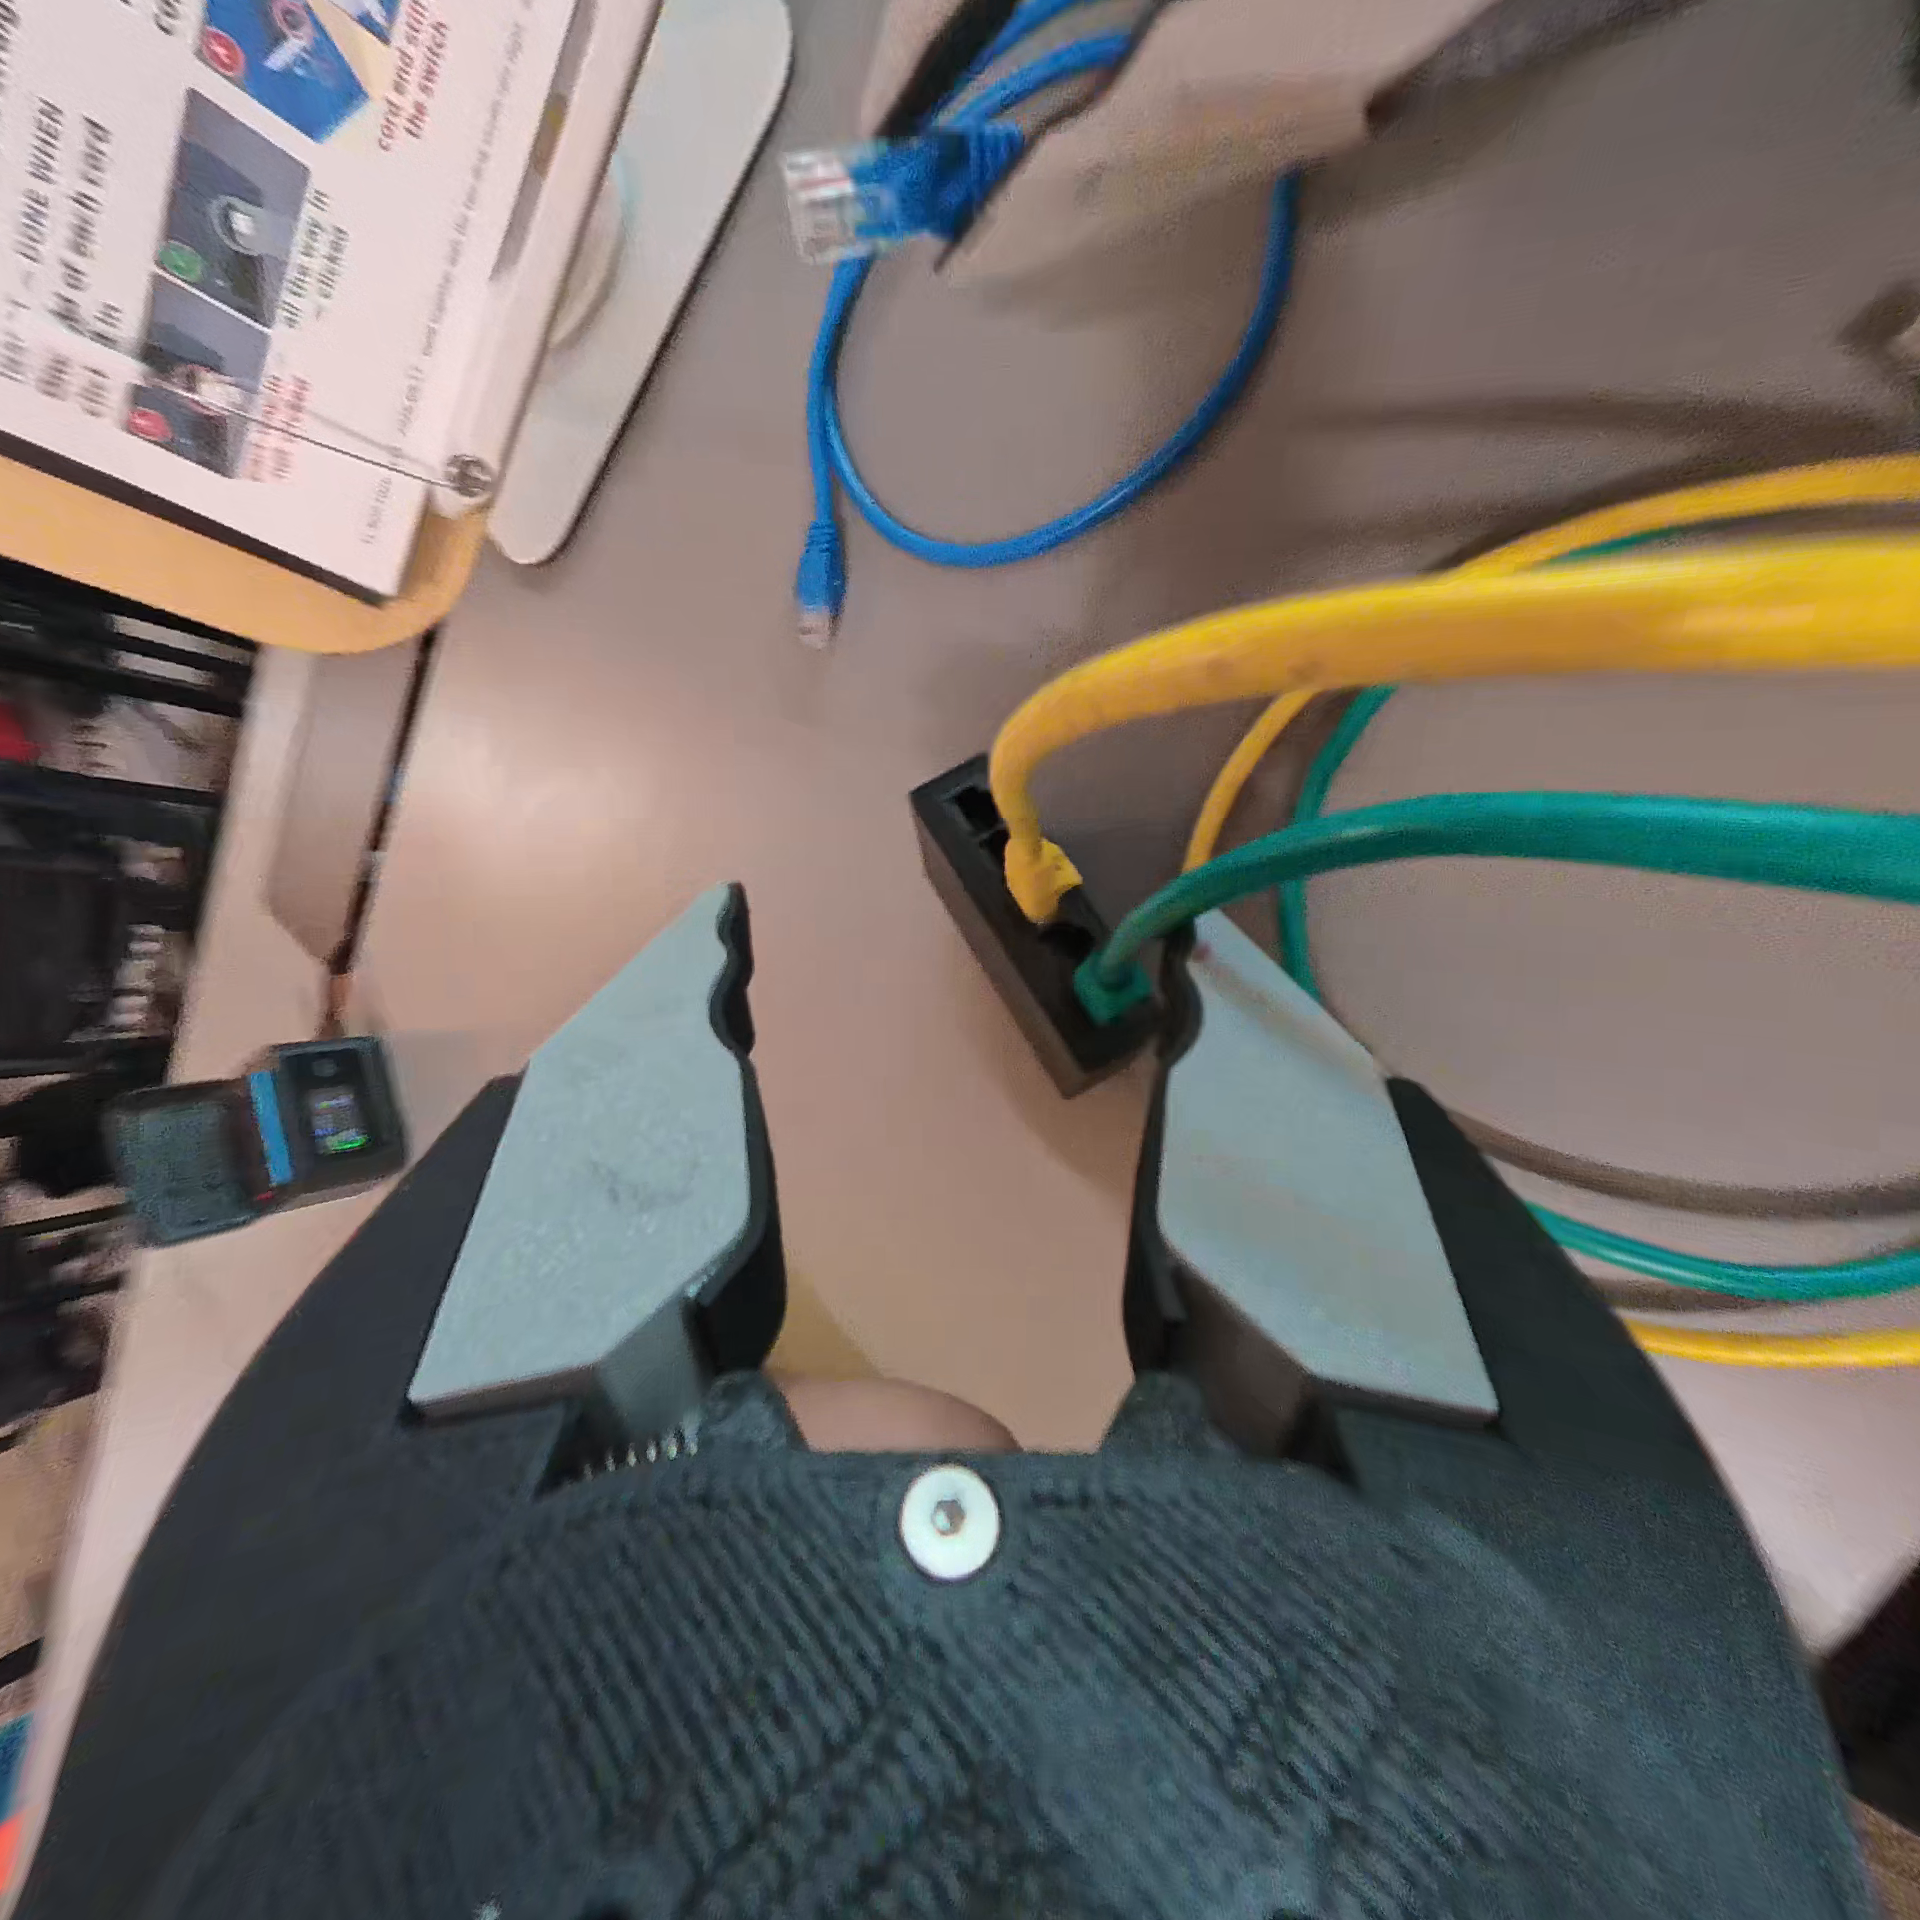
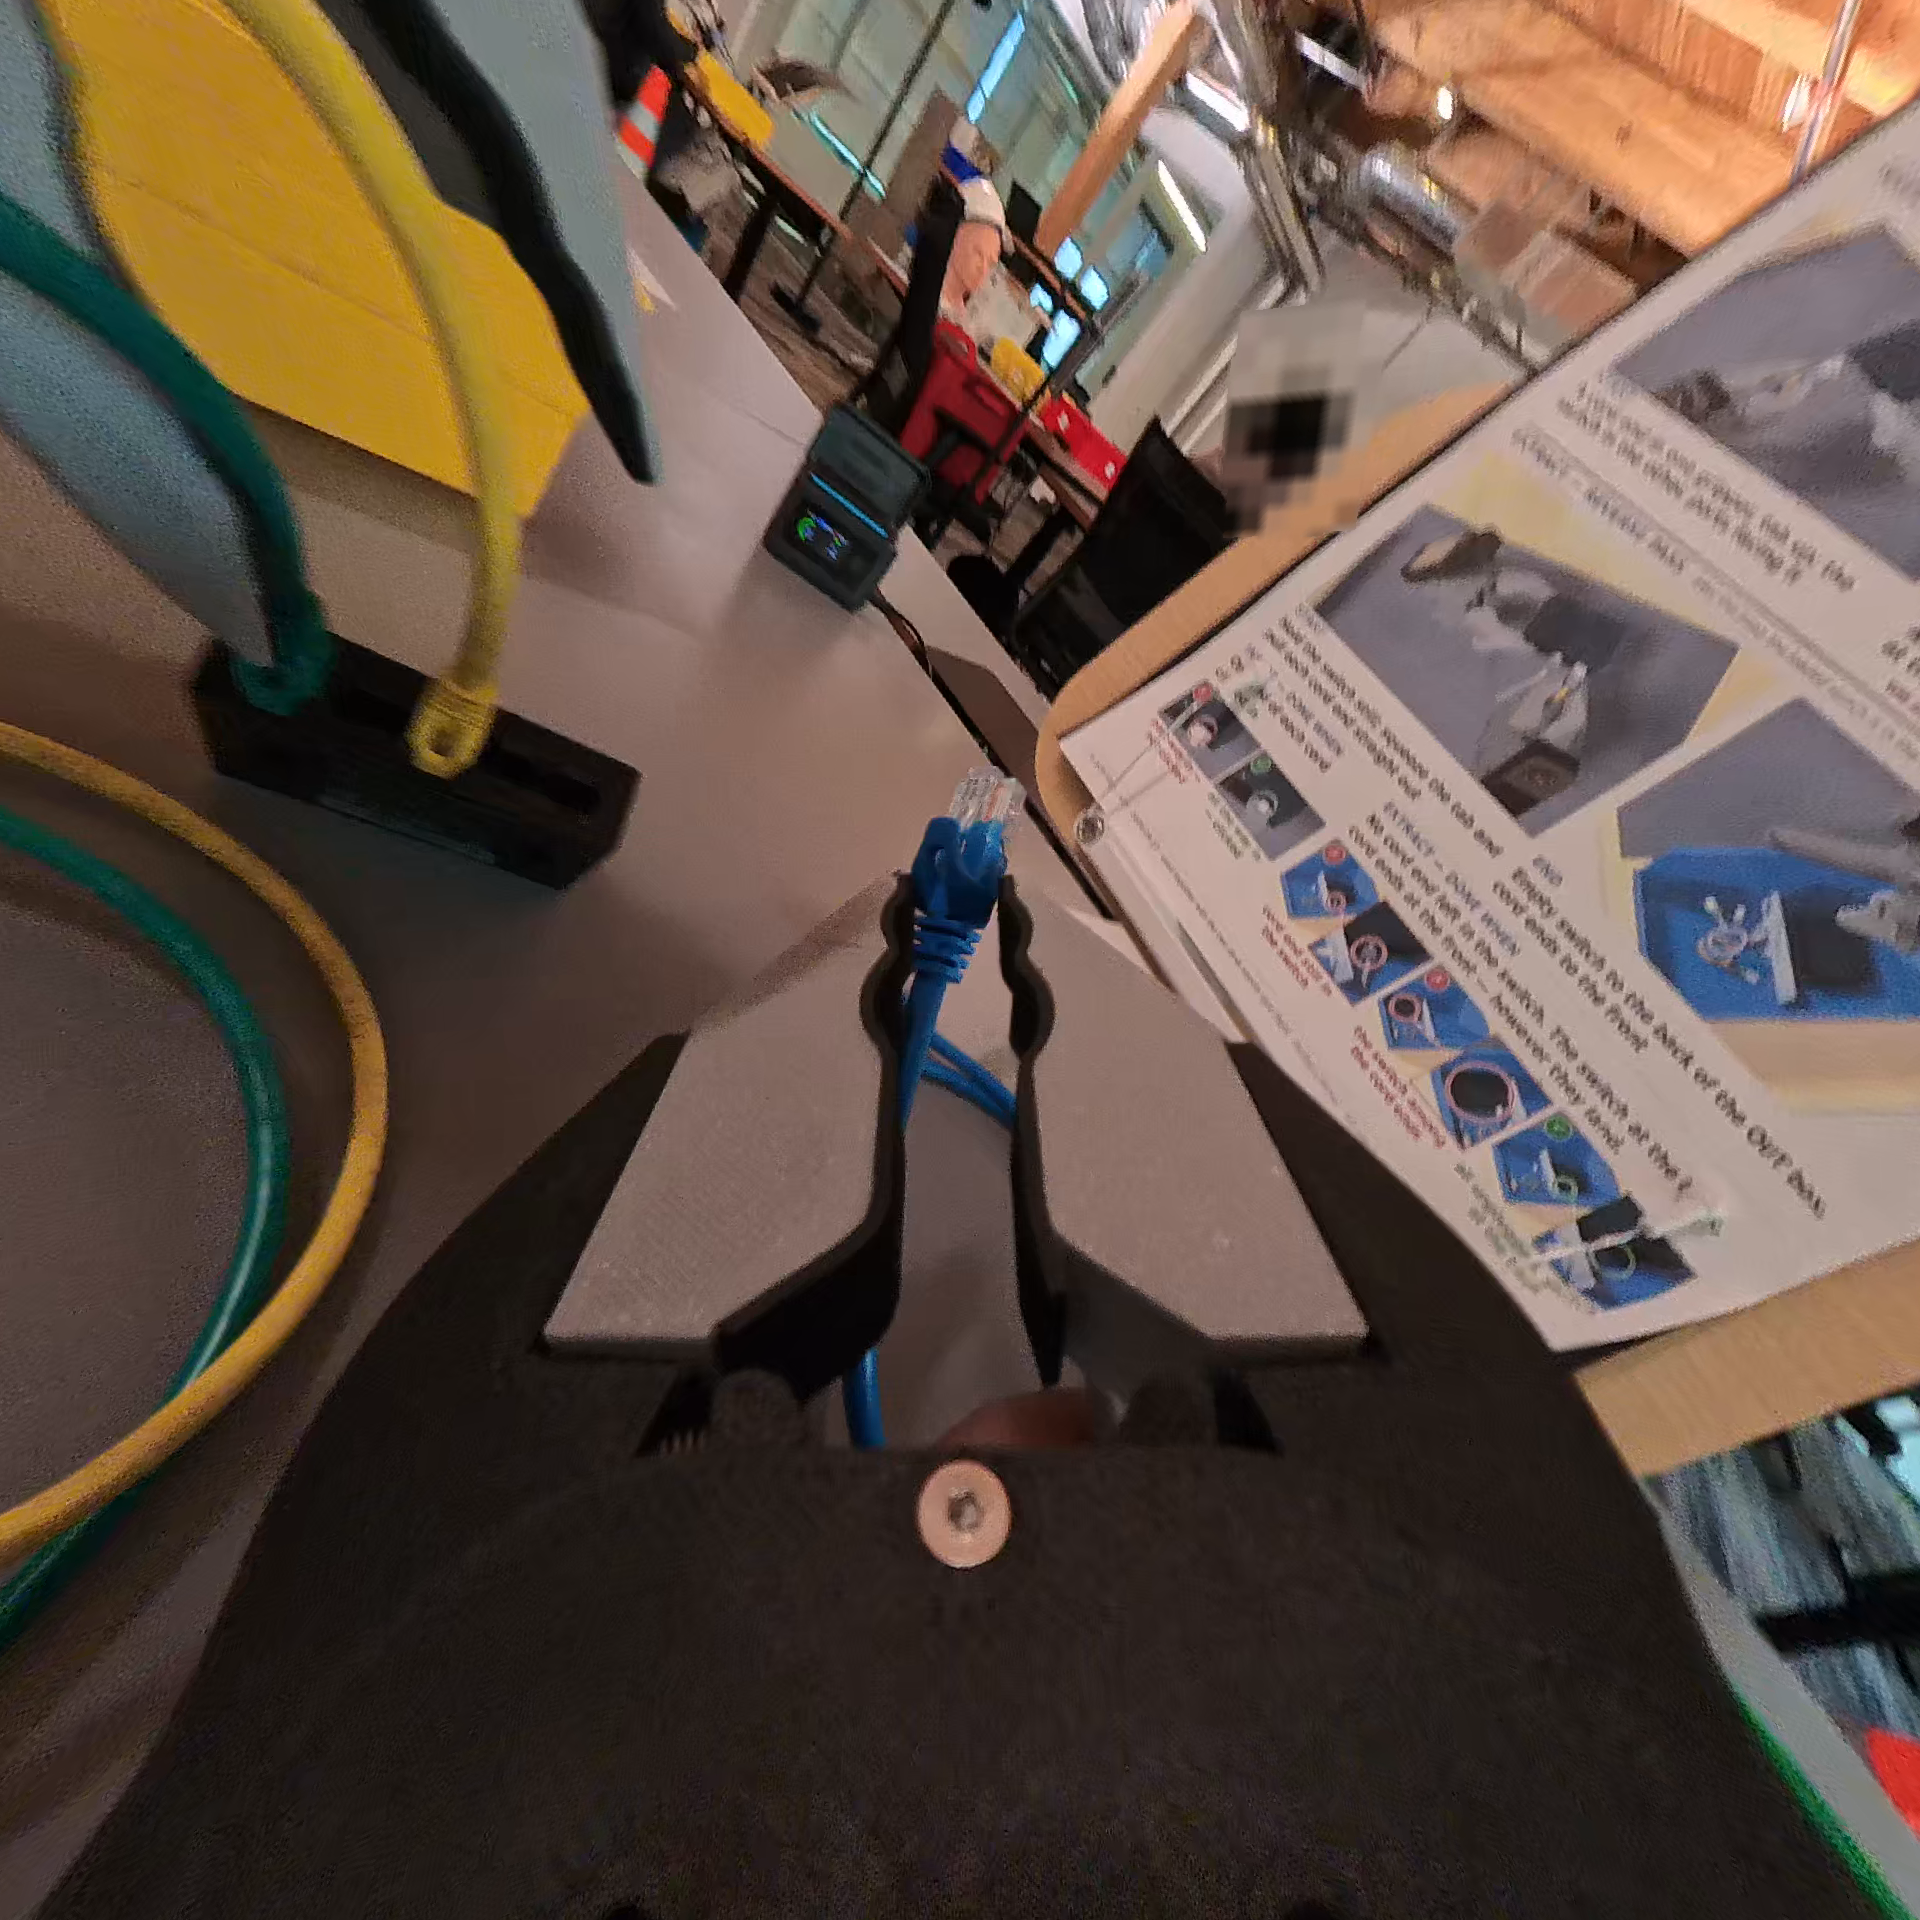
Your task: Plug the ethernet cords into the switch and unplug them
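Observation:
The black switch [image 1: 997, 904] lies on the table with a yellow cord's plug [image 1: 1044, 878] and a green cord's plug [image 1: 1114, 987] in its ports. My left gripper [image 1: 961, 935] is open and empty; its right fingertip [image 1: 1195, 997] is at the switch's end by the green plug. My right gripper [image 2: 951, 914] is shut on the boot of the blue cord's plug [image 2: 961, 862], held above the table to the right of the switch [image 2: 416, 779]. In the left wrist view that blue plug [image 1: 842, 203] hangs at the top. The blue cord's other end [image 1: 821, 582] lies loose on the table.
An instruction sheet on a wooden board [image 1: 260, 260] stands at the left, also in the right wrist view [image 2: 1507, 831]. A small black device with a lit screen [image 1: 312, 1122] sits near the table edge. Yellow and green cord loops [image 2: 312, 1039] lie beside the switch. Tip to tip, the grippers are about 11 centimeters apart.

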The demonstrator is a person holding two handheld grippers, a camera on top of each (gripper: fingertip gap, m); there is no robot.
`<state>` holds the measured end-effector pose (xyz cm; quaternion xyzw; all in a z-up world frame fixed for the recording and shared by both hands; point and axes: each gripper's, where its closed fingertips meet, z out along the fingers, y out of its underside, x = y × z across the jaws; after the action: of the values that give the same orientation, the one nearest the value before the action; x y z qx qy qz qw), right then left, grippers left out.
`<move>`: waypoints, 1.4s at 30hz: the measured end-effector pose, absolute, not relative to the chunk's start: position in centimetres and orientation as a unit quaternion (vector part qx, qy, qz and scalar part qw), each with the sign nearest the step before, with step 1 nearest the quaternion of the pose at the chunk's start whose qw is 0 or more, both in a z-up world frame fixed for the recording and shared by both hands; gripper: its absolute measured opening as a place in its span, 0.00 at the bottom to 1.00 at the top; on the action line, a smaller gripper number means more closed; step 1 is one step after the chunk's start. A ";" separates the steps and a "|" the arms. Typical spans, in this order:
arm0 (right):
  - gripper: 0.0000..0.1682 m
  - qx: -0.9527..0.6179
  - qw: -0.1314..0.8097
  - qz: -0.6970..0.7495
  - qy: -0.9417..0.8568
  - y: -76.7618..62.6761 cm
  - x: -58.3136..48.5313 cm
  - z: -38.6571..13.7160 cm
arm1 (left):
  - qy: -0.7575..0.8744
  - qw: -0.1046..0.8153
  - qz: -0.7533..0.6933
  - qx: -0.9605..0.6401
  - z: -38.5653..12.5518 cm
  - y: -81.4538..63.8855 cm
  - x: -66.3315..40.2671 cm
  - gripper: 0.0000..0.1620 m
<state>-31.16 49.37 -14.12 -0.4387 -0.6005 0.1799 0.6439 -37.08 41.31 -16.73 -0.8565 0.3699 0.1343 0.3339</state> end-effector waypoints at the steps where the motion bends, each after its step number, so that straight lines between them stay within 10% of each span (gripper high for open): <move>1: 0.07 -0.423 0.649 0.181 -0.605 48.9 -31.2 -13.9 | 0.362 0.326 0.100 -0.868 -16.7 41.2 -36.7 0.48; 25: 0.07 -0.249 0.732 0.004 -0.635 46.2 -31.7 -12.5 | 0.223 0.385 -0.276 -0.852 -13.2 45.3 -30.4 0.35; 42: 0.07 -0.238 0.725 0.029 -0.646 45.2 -31.9 -12.9 | 0.250 0.418 -0.317 -0.814 -13.2 45.5 -29.9 0.09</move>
<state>-31.88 45.23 -12.92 -0.2379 -0.6459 0.0285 0.7249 -29.86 45.52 -13.21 -0.8137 0.2503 -0.3174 0.4178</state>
